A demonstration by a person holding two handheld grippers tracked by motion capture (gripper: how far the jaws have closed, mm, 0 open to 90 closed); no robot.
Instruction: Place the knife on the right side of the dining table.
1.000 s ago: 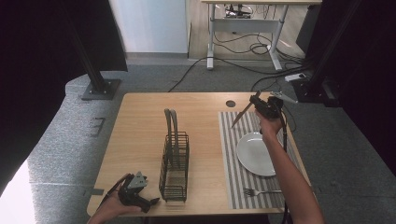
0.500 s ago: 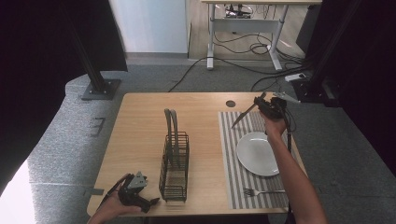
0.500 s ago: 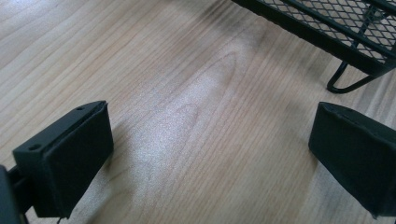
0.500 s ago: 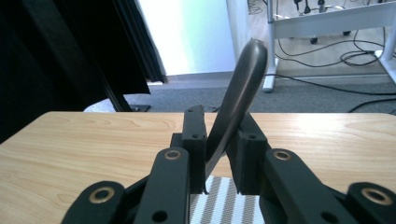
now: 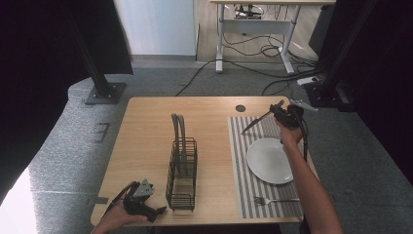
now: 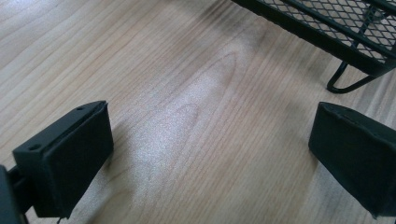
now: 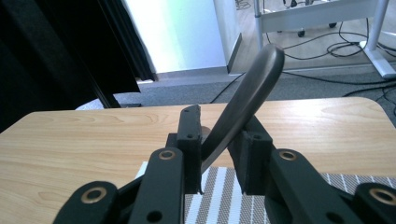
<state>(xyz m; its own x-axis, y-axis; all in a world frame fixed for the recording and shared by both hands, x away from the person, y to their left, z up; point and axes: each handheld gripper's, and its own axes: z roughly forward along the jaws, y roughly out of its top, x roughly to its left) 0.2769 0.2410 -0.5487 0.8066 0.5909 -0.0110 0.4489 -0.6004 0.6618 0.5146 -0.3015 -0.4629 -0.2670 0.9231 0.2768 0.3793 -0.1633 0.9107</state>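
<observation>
Wooden table (image 5: pixel 146 146): light wood top, pretty much everything sits on it
Mat (image 5: pixel 243 170): striped grey and white, on the right part of the table, well right of the rack
Rack (image 5: pixel 182 170): black wire caddy with a tall loop handle, about mid-table; I'm using it as the landmark
Plate (image 5: pixel 270 161): white, round, on the mat, right of the rack
Right gripper (image 5: pixel 282 113): held up over the mat's far end, way off to the right of the rack and farther back; jaws pinched on a knife
Left gripper (image 5: pixel 141 207): just left of the rack's near corner, low over the bare wood; jaws spread wide with nothing between them, and the rack's foot and mesh base show just past them in the left gripper view
Knife (image 5: pixel 255 122): dark, clamped in the right gripper, tip slanting down toward the rack side, above the mat
Fork (image 5: pixel 275 200): lying on the mat's near end, right of the rack, just in front of the plate
</observation>
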